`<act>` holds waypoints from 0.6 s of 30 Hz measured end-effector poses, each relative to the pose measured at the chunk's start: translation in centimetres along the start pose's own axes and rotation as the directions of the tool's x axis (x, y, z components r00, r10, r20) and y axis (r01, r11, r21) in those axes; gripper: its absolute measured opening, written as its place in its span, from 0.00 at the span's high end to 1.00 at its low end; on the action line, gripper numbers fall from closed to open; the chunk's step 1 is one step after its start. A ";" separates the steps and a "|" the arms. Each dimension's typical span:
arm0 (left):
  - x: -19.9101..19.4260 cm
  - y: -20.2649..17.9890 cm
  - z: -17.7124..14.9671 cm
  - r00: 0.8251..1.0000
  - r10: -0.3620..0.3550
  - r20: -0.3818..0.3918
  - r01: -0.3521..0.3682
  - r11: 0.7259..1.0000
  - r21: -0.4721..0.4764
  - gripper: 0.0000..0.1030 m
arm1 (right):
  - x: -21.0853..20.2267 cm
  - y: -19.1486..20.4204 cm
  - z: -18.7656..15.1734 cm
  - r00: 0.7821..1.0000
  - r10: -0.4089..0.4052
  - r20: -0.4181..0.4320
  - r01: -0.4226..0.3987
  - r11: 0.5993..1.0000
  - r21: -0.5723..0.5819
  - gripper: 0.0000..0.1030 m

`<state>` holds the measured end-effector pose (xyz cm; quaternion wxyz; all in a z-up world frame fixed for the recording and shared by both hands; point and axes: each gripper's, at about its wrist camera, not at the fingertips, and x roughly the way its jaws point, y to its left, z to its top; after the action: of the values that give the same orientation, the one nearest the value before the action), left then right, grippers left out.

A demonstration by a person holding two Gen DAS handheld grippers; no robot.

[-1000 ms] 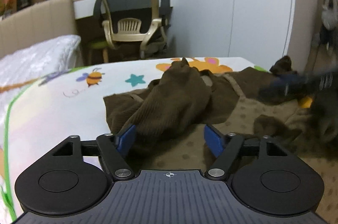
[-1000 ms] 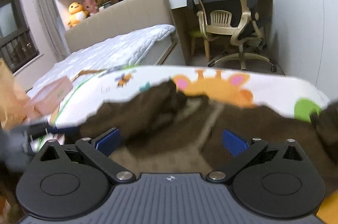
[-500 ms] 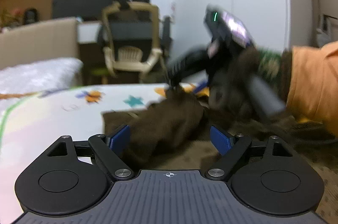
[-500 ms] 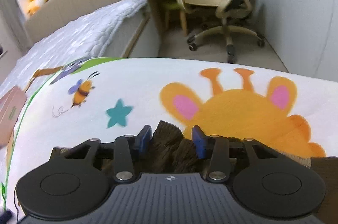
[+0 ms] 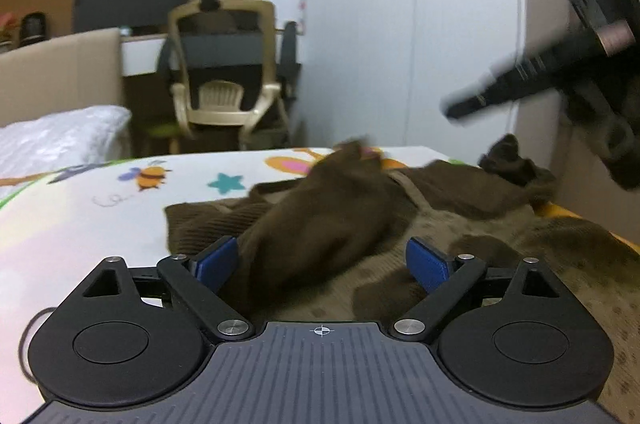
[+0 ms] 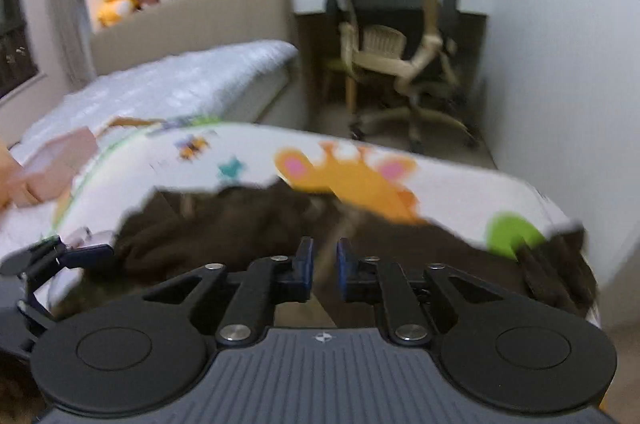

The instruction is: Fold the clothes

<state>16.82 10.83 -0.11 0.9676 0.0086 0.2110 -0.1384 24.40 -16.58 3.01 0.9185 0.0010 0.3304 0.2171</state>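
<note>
bedroom stuff first: a bed [image 6: 168,91] runs along the left, with a desk chair [image 5: 224,79] behind the table [image 5: 80,224] and its cartoon-print cover, bee and giraffe showing. across that cover sprawls the brown garment [image 5: 340,216], crumpled, one ribbed part heaped up toward the middle and a darker end poking up at the far right edge, the dotted lining showing nearer the camera. it looks far from folded; my guess is the person is spreading it out before any fold. the left gripper [image 5: 324,260] sits low over the near hem, fingers spread wide on either side of the heaped fabric and grasping nothing, probably parked there to pin or catch that side. the right gripper [image 6: 323,266] is raised and blurred, seen from the left camera up at the right, its fingers drawn nearly together; whether a sliver of cloth sits between them i cannot tell, since only a narrow gap shows against the brown.
</note>
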 end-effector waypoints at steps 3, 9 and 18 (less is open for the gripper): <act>0.4 -0.1 -0.3 0.988 -0.128 -0.087 0.126 0.992 -0.025 0.08 | 0.4 -1.2 0.3 0.999 0.044 0.008 -0.045 0.991 0.129 0.47; -0.2 -2.0 -0.4 0.967 -0.199 -0.160 0.210 0.976 0.050 0.08 | 7.6 2.2 4.0 0.996 0.090 0.006 -0.090 0.984 0.151 0.47; 1.3 0.7 4.4 0.997 0.058 -0.051 -0.058 0.998 0.010 0.10 | 11.8 1.9 3.7 0.998 0.053 0.023 -0.056 0.982 0.180 0.47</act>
<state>19.98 10.83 3.33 0.9655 0.0221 0.2346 -0.1110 33.97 -9.62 -0.97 0.9113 0.0952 0.3402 0.2114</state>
